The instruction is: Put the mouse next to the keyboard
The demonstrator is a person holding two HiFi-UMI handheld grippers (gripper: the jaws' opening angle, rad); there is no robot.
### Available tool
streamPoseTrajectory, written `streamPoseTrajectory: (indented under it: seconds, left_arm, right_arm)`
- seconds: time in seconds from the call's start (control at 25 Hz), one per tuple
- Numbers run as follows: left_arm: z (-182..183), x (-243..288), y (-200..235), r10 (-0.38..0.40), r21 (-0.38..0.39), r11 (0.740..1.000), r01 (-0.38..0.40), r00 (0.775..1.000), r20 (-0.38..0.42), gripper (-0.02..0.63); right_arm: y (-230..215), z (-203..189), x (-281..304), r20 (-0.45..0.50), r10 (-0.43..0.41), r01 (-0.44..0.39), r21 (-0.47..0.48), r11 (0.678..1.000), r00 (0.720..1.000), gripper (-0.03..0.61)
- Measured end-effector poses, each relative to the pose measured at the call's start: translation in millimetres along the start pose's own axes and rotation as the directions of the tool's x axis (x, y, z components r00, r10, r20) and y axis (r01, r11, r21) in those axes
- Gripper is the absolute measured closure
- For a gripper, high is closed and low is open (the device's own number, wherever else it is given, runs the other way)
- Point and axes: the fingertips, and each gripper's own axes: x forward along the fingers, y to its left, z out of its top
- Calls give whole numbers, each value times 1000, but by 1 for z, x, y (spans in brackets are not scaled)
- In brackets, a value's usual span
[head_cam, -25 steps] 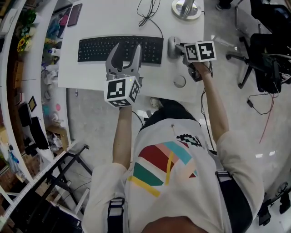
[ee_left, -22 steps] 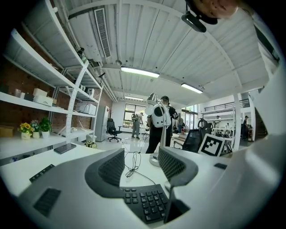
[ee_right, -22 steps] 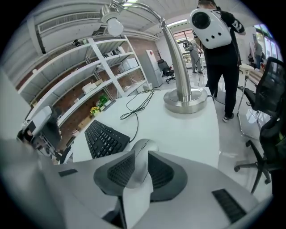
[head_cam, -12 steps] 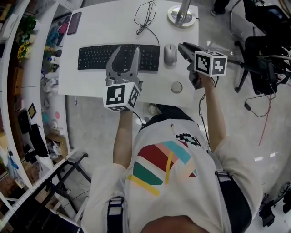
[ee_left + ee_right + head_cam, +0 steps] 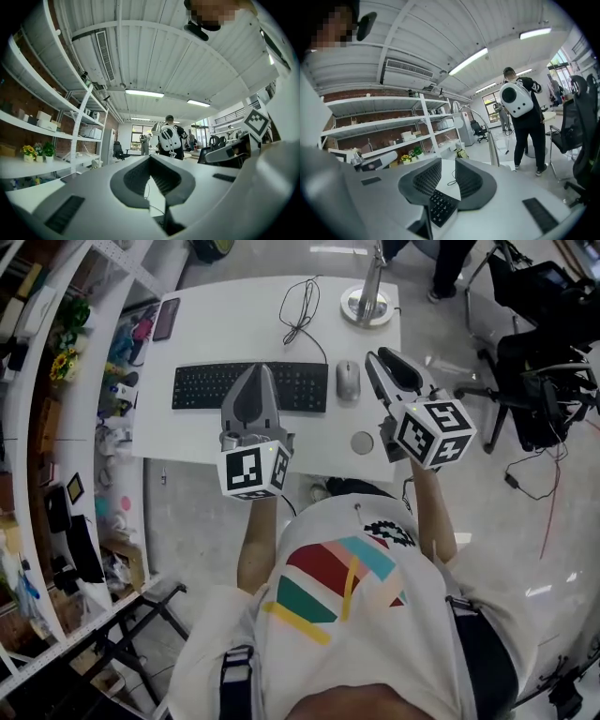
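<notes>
The black keyboard (image 5: 248,387) lies across the white table (image 5: 211,320). A grey mouse (image 5: 348,381) rests just off its right end, touching nothing else. My left gripper (image 5: 256,368) hangs above the keyboard's middle, its jaws shut and empty; in the left gripper view the tips (image 5: 151,158) meet. Right of the mouse and raised above the table, my right gripper (image 5: 382,359) stands open with nothing in it. The right gripper view shows the keyboard (image 5: 442,206) through the gap between that gripper's (image 5: 448,161) jaws.
A round lamp base (image 5: 367,304) with a pole stands behind the mouse, beside a looped black cable (image 5: 300,310). A white disc (image 5: 362,442) sits near the table's front edge. A phone (image 5: 166,318) lies far left. Shelves (image 5: 56,409) run along the left, office chairs (image 5: 548,381) on the right.
The right gripper has come off the mouse and drawn back to the right, leaving the mouse beside the keyboard. The left gripper's jaws have shut.
</notes>
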Motion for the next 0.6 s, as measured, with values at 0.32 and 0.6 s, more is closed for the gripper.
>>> streamPoseTrajectory:
  seconds: [0.32, 0.6]
  left_arm:
    - [5, -20, 18, 67, -41, 997, -67, 998, -6, 569]
    - [15, -25, 21, 83, -41, 996, -82, 997, 11, 569]
  right_arm:
    - [43, 1, -12, -8, 71, -71, -59, 996, 997, 482]
    - [63, 5, -7, -32, 115, -118, -134, 984, 993, 482]
